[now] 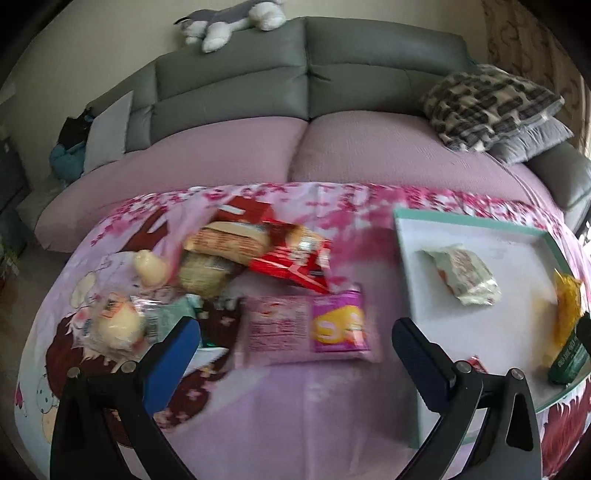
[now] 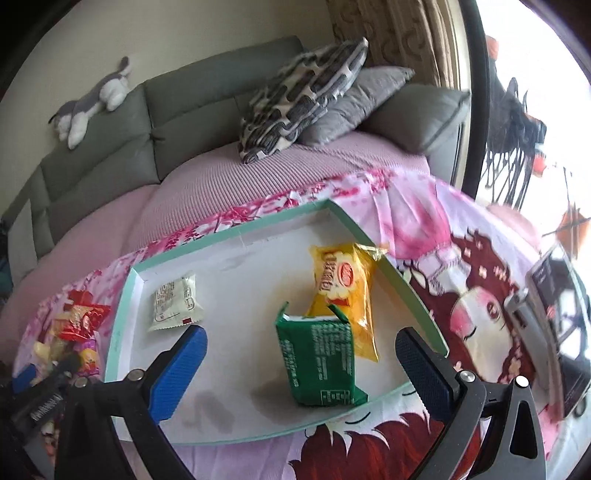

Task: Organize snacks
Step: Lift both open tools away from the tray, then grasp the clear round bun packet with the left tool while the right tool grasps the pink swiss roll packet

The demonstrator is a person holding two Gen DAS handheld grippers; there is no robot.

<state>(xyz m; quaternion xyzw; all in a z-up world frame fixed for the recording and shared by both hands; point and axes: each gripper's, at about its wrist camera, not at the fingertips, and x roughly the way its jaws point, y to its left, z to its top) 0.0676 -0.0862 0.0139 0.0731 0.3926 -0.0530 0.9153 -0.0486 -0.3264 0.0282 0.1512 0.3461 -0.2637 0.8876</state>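
Observation:
A pile of snacks lies on the pink cloth: a pink-and-purple packet (image 1: 306, 326), a red packet (image 1: 291, 260), a bread pack (image 1: 225, 240) and clear-wrapped buns (image 1: 114, 325). My left gripper (image 1: 295, 332) hangs open just above the pink-and-purple packet, nothing between its fingers. A white tray with a teal rim (image 2: 229, 236) holds a white packet (image 2: 173, 304), a yellow packet (image 2: 343, 291) and a green packet (image 2: 317, 358). My right gripper (image 2: 301, 350) stands open over the tray, its fingers either side of the green packet without touching it.
A grey sofa (image 1: 306, 74) with a mauve seat cover runs behind the table. Patterned and grey cushions (image 2: 306, 96) lie at its right end, a plush toy (image 1: 232, 18) on the backrest. A dark device (image 2: 557, 317) sits at the table's right edge.

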